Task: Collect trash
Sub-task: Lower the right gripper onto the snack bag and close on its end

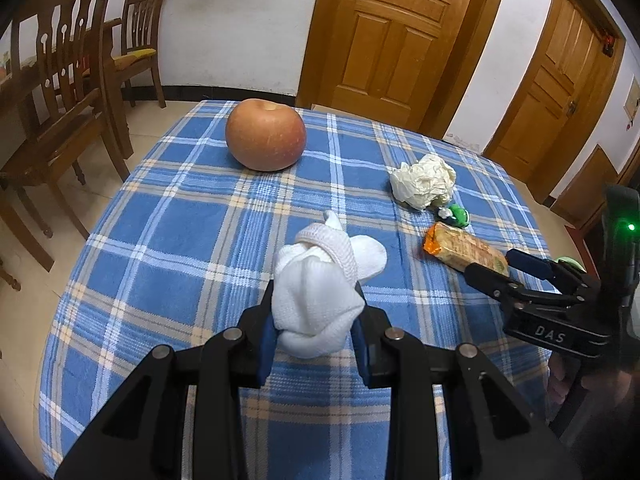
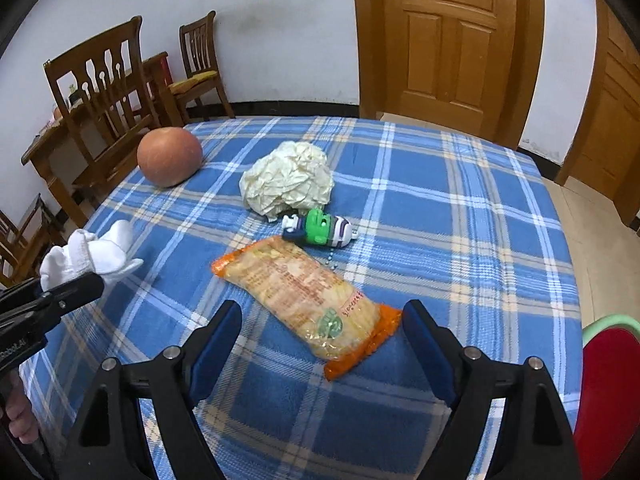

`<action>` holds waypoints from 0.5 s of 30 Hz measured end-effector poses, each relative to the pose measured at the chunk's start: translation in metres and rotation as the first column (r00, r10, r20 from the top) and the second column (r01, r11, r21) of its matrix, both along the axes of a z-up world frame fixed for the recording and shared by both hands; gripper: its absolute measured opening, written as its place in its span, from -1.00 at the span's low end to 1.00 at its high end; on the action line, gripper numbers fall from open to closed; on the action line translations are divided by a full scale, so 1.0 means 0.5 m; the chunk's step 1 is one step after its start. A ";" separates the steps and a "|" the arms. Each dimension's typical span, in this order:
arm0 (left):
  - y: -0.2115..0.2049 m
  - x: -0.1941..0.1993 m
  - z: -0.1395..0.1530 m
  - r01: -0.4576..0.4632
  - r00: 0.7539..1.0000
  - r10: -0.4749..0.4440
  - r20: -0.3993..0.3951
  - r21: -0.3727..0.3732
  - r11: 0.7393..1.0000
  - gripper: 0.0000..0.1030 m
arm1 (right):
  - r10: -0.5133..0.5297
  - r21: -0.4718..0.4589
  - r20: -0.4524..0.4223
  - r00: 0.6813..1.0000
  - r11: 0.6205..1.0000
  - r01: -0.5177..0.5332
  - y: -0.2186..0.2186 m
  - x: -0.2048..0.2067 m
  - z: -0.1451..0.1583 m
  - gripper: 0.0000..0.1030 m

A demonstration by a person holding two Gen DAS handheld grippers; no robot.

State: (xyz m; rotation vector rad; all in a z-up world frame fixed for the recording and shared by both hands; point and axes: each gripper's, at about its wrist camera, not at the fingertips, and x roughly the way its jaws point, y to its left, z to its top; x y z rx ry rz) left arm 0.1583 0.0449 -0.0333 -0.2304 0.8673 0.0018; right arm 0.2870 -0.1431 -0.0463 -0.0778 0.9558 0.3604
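The right gripper (image 2: 322, 340) stands with its blue-padded fingers (image 2: 216, 346) wide apart, nothing pressed between them. The flat orange-edged snack packet of clear crinkled plastic (image 2: 306, 300) lies on the desk (image 2: 480, 216), which is covered in a blue plaid cloth. In the right wrist view its near orange end sits in the gap between the two fingers, closer to the right-hand one and touching neither.

The packet's long axis runs diagonally, from the near right to the far left, so it is skewed against the line across the fingers. In my judgement a closing grasp would catch the near end at an angle unless the wrist turns first.

The left gripper (image 1: 316, 340) is clamped on a bunched white knitted sock (image 1: 316, 300), held above the cloth. It is occupied and lies well to the left of the packet; the right gripper is the nearer.

A crumpled ball of cream tissue paper (image 2: 288, 180) sits beyond the packet, just beside a small green and white toy figure (image 2: 320, 228). The round reddish apple (image 2: 170, 156) rests at the far left.
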 end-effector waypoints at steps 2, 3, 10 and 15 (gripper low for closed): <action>-0.001 -0.001 0.001 -0.001 1.000 0.001 0.001 -0.002 1.000 -0.38 | 0.005 0.002 -0.007 1.000 1.000 -0.005 0.001 -0.002 -0.001 0.46; -0.001 -0.002 0.001 -0.001 1.000 0.001 0.001 -0.004 1.000 -0.38 | 0.008 0.003 -0.014 1.000 1.000 -0.008 0.002 -0.003 -0.002 0.28; -0.001 -0.004 0.002 -0.003 1.000 0.003 0.003 -0.005 1.000 -0.38 | 0.046 0.021 -0.049 0.998 0.999 -0.045 0.016 -0.034 -0.001 0.11; 0.007 -0.007 0.001 -0.021 1.000 0.021 -0.001 -0.007 1.000 -0.38 | 0.032 0.037 -0.097 0.995 0.999 -0.029 0.025 -0.071 0.000 0.11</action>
